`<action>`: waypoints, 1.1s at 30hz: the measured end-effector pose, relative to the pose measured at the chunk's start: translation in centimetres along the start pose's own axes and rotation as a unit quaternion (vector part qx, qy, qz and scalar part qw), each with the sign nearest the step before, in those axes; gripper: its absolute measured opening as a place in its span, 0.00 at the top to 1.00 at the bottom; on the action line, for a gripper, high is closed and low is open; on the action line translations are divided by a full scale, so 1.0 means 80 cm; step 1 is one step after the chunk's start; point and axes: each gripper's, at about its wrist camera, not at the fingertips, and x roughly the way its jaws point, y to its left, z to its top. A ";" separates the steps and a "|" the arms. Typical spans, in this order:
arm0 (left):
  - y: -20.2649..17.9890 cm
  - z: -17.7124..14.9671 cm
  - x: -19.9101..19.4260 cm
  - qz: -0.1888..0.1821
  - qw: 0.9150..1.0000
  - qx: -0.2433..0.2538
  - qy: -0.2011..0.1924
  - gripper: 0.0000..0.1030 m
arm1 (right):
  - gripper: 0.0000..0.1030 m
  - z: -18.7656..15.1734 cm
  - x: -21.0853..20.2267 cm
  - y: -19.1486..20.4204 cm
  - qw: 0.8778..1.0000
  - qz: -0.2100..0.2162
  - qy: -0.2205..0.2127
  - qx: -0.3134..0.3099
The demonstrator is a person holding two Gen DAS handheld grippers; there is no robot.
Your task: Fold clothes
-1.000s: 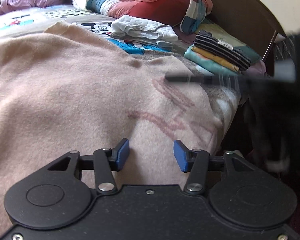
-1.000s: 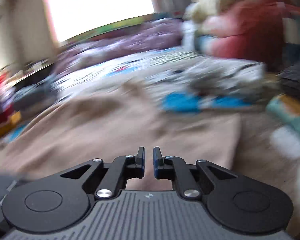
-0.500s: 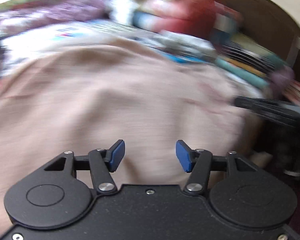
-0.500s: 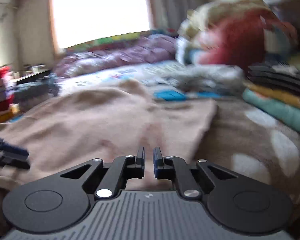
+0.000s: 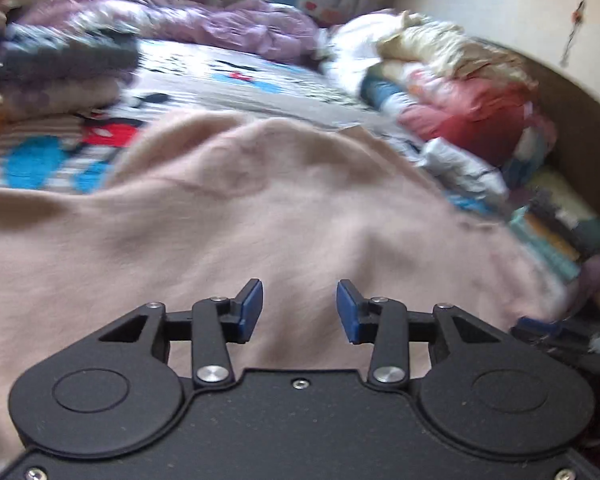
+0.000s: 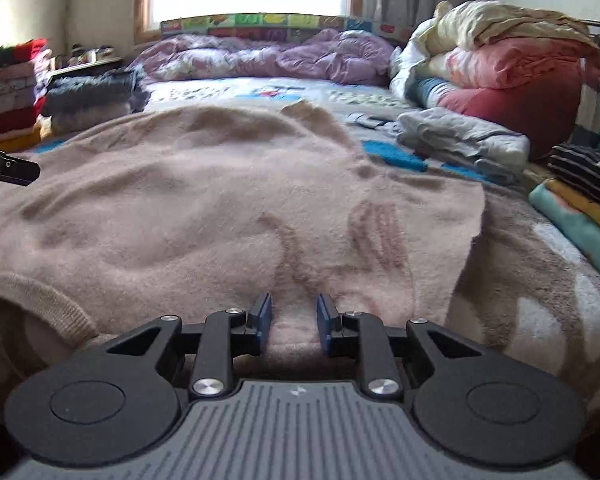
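Daylight from a window at the far side falls across a wide bed (image 6: pixel 548 264) whose cartoon-print sheet (image 6: pixel 260 96) carries everything in sight. Spread over the near half of the bed is a big pink fleecy garment (image 6: pixel 204 208), lying mostly flat with soft ripples, its right edge ending short of the bed's right side and a ribbed beige cuff or hem (image 6: pixel 32 292) curled at the near left corner. That open spread suits folding: it leaves its edges reachable from the near side.

The right gripper (image 6: pixel 293 322) sits low at the near edge with its blue pads slightly apart and a ridge of pink fabric between them; whether they pinch it I cannot tell. The left gripper (image 5: pixel 299 307) hovers above the fabric further left, pads wide apart and holding nothing. Each gripper's tip shows at the side of the other's view, so they flank the near hem, probably to lift it together.

Folded stacks line both sides: striped and teal pieces (image 6: pixel 580 196) at the right edge, dark and red ones (image 6: pixel 88 96) at the left, likely kept clear of the working area.
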 end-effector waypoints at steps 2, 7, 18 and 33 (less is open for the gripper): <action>0.003 0.013 0.013 -0.005 1.000 -0.008 0.004 0.62 | 0.75 0.007 0.004 0.007 1.000 0.012 -0.005 0.013; 0.012 0.047 0.045 -0.018 0.999 -0.027 0.015 0.54 | 0.75 0.050 0.025 0.042 0.998 0.050 -0.022 -0.020; 0.054 0.131 0.084 -0.026 0.997 -0.066 -0.011 0.51 | 0.73 0.166 0.136 0.031 0.994 0.099 -0.036 0.009; 0.163 0.224 0.148 0.027 0.996 -0.082 -0.022 0.51 | 0.58 0.284 0.320 -0.060 0.991 0.083 -0.034 0.104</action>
